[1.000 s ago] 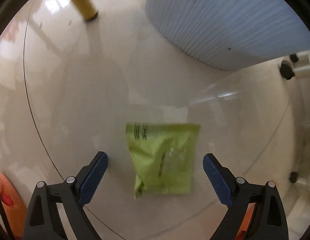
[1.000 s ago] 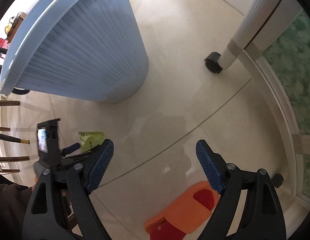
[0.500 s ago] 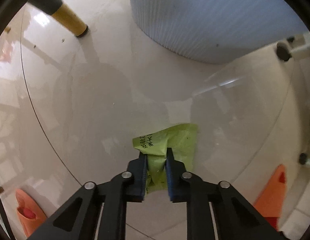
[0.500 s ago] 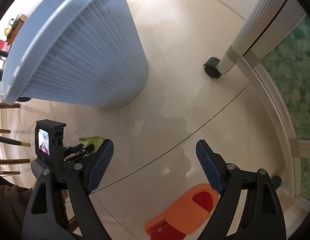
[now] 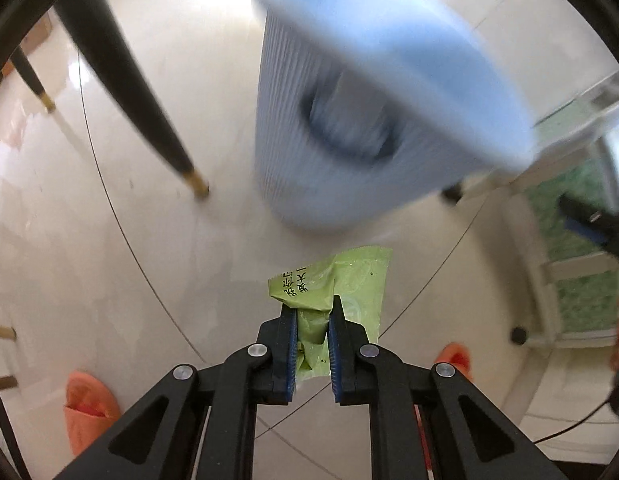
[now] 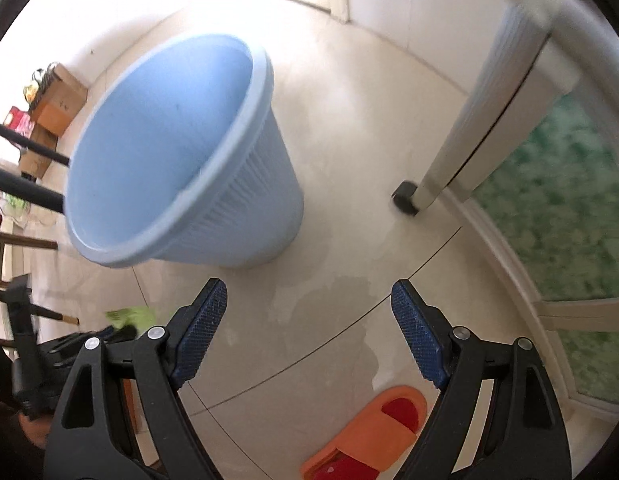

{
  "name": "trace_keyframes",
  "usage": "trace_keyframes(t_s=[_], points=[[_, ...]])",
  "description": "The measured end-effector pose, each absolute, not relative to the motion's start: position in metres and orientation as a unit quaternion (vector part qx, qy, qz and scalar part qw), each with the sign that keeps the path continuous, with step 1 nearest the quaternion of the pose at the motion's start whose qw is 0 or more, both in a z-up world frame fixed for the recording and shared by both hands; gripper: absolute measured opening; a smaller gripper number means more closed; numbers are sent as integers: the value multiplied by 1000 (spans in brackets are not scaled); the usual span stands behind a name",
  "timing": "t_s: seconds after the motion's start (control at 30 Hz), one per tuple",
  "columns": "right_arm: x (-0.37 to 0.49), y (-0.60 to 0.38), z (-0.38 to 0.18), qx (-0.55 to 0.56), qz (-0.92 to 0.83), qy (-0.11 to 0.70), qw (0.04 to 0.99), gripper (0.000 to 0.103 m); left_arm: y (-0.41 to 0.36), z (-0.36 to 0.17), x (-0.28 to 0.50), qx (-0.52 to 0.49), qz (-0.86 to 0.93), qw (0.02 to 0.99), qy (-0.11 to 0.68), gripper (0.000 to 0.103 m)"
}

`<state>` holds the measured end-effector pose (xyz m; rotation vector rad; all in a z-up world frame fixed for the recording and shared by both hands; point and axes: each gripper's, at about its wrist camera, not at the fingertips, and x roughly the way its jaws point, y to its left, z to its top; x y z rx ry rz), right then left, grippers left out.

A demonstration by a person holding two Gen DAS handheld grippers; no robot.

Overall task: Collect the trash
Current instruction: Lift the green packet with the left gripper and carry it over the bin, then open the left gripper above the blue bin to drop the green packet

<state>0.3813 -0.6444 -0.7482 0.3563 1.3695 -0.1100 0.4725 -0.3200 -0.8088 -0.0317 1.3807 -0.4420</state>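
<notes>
Setting: a lived-in home interior, as we read it. We note a glossy cream tiled floor (image 6: 349, 128) with thin grout lines; a pale blue ribbed plastic wastebasket (image 6: 213, 200) standing on it; orange house slippers (image 6: 373, 432) left lying on the tiles; dark tapered furniture legs with brass tips (image 5: 189, 176); cardboard boxes (image 6: 55, 104) stacked by the wall; a white castered furniture leg (image 6: 405, 198); a green patterned surface (image 6: 569, 208) beside a pale frame.
</notes>
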Motion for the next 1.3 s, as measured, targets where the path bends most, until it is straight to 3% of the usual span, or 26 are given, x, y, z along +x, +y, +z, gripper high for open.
trace_keyframes(t_s=[0.13, 0.33, 0.5, 0.77, 0.87, 0.93, 1.03, 1.1, 1.13, 1.17, 1.23, 1.3], points=[[382, -647, -718, 160, -65, 604, 778, 83, -318, -741, 473, -23, -240, 777, 581, 9], [396, -649, -687, 173, -78, 564, 804, 83, -325, -687, 471, -22, -270, 804, 529, 9], [422, -643, -695, 191, -70, 561, 802, 83, -332, -696, 498, -8, -259, 804, 536, 9], [463, -629, -753, 201, -44, 617, 760, 80, -366, -722, 546, 9, -253, 784, 567, 10], [472, -626, -771, 202, -37, 636, 744, 58, -373, -722, 560, 13, -257, 784, 565, 10], [478, -623, -780, 199, -32, 648, 735, 28, -379, -724, 568, 16, -257, 784, 565, 12], [482, -619, -784, 179, -35, 657, 732, 26, -383, -724, 576, 14, -253, 784, 567, 13], [482, -620, -786, 183, -34, 658, 729, 25, -382, -723, 576, 13, -248, 786, 565, 17], [482, -620, -786, 184, -33, 659, 729, 25, -380, -724, 577, 10, -247, 786, 566, 25], [482, -622, -787, 184, -32, 659, 728, 25, -378, -725, 577, 9, -243, 786, 569, 42], [482, -622, -786, 187, -32, 659, 728, 25, -374, -723, 575, 5, -232, 787, 571, 61], [482, -624, -785, 189, -32, 660, 727, 25, -369, -718, 572, -6, -227, 793, 566, 65]])
